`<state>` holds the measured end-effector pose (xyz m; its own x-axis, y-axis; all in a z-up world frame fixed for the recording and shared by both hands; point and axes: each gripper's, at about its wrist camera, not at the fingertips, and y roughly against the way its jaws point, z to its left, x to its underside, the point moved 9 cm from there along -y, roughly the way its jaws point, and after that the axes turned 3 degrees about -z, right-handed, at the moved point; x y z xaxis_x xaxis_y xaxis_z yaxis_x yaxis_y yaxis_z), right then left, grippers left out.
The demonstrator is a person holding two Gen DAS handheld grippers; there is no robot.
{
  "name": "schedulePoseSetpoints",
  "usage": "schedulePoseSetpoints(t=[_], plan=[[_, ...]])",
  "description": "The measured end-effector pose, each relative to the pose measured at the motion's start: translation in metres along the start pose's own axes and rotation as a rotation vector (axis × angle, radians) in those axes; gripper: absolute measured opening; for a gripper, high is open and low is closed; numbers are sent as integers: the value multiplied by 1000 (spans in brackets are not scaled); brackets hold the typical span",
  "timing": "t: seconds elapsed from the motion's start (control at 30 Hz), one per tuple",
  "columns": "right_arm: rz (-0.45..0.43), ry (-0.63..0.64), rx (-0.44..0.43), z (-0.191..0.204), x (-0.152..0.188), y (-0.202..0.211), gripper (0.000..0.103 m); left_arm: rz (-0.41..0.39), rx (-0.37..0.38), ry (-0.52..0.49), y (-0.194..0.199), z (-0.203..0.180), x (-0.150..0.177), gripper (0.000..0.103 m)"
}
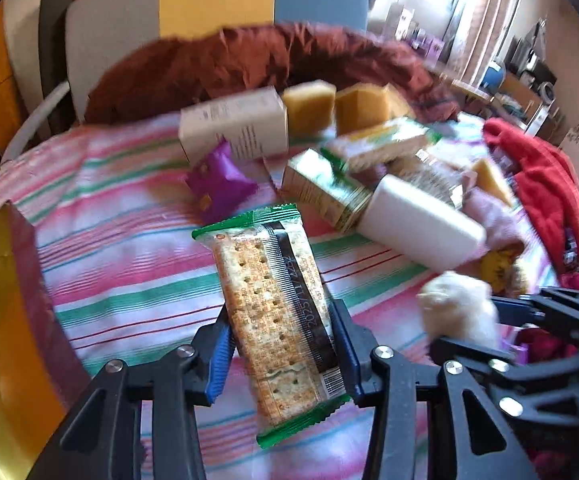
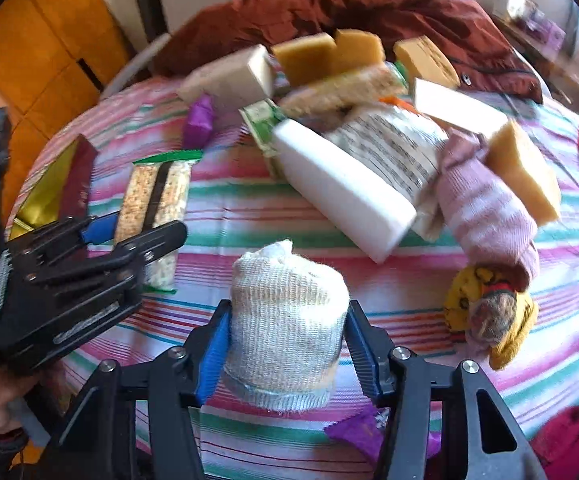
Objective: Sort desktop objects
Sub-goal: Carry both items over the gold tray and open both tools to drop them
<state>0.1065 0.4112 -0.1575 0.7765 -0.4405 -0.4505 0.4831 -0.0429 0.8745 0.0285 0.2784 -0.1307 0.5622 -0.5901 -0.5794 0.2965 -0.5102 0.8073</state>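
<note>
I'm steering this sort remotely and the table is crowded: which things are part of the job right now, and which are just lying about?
In hand now:
- cracker packet, clamped in the left gripper
- white rolled sock, clamped in the right gripper

Lying about for now:
- white block
- purple wrapper
- pink striped sock
- yellow sock
- sponges
- brown jacket

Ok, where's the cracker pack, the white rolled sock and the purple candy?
cracker pack [image 1: 275,304]: left wrist view, middle of the clear wrapper.
white rolled sock [image 2: 287,320]: right wrist view, middle of its knitted side.
purple candy [image 1: 219,184]: left wrist view, centre of the wrapper.
</note>
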Motion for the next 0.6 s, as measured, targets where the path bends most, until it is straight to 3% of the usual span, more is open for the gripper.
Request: schedulePoseSetpoints(t=[0.23,0.4,0.6], plan=[[-37,3,-86,19,-3,15,55,-114,-54,68,37,30,-41,45],[-69,57,-140,62,-15,25,55,-166,-140,161,66,83,-31,45],[-86,174,-266,147,-42,29,55,-184,-270,280,89,156,-9,45]])
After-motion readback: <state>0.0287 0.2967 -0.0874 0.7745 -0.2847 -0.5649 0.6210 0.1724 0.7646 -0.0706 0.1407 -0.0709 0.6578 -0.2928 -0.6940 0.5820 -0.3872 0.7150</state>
